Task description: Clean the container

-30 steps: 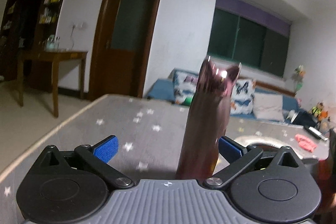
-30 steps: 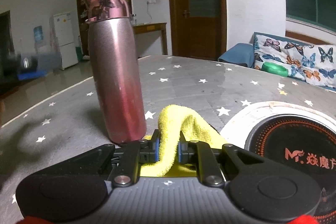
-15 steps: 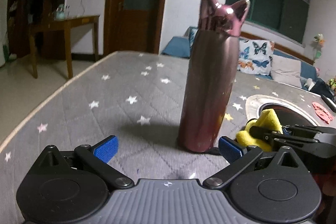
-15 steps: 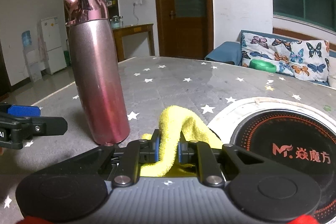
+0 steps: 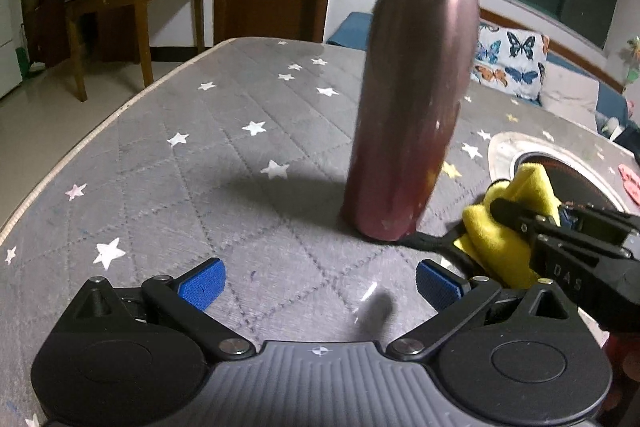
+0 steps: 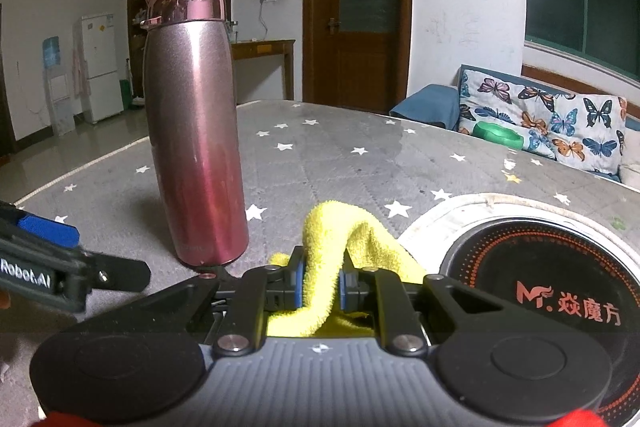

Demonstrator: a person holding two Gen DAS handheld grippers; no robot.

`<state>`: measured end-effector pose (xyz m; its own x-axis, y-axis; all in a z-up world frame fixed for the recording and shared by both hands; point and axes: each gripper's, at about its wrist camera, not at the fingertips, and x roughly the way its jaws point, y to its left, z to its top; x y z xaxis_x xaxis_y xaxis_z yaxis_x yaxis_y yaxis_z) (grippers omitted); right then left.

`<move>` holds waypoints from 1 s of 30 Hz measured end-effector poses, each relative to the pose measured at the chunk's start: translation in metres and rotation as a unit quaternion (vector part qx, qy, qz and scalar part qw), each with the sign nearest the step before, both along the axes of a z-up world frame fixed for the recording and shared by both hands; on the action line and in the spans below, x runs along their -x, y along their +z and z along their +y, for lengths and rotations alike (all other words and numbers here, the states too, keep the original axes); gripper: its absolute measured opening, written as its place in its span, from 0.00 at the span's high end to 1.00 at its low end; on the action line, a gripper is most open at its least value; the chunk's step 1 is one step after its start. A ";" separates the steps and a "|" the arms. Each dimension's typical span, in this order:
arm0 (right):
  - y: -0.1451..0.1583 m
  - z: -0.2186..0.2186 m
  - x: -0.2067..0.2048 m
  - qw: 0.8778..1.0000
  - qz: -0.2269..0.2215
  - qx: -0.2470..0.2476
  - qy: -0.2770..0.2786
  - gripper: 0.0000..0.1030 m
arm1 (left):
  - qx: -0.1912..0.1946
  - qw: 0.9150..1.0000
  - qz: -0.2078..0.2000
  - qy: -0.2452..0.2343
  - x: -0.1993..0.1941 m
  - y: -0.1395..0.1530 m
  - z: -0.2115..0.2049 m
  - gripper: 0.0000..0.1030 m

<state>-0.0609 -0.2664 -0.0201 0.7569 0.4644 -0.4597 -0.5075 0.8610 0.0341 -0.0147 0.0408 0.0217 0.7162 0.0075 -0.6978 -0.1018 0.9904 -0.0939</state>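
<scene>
One pink bottle (image 6: 196,155), glossy metal, tapering, cat-ear cap, is standing upright on the quilted grey counter (image 5: 224,163) with its white star print; one fluffy yellow cloth (image 6: 344,239) is bunching up between the blue pads of the right tool (image 6: 320,285), which is clamping it; the left tool (image 5: 320,279) is gaping wide, holding nothing, near the bottle's base; one round black cooktop (image 6: 560,291), smooth, is sitting to the right.
</scene>
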 end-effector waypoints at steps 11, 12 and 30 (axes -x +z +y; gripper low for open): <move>0.003 -0.004 0.000 1.000 0.008 -0.024 0.005 0.87 | -0.035 0.999 0.007 -0.029 0.005 0.005 -0.023 0.00; 0.004 -0.005 -0.001 0.999 0.012 -0.031 0.004 0.87 | -0.039 0.999 0.007 -0.031 0.005 0.005 -0.025 0.00; 0.016 0.001 0.001 0.994 0.064 -0.089 -0.007 0.87 | -0.042 0.998 0.021 -0.050 0.002 0.002 -0.032 0.00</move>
<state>-0.0622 -0.2653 -0.0045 0.7047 0.5369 -0.4638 -0.4778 0.8424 0.2491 -0.0164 0.0090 0.0233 0.6859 -0.0030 -0.7276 -0.0046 1.0000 -0.0084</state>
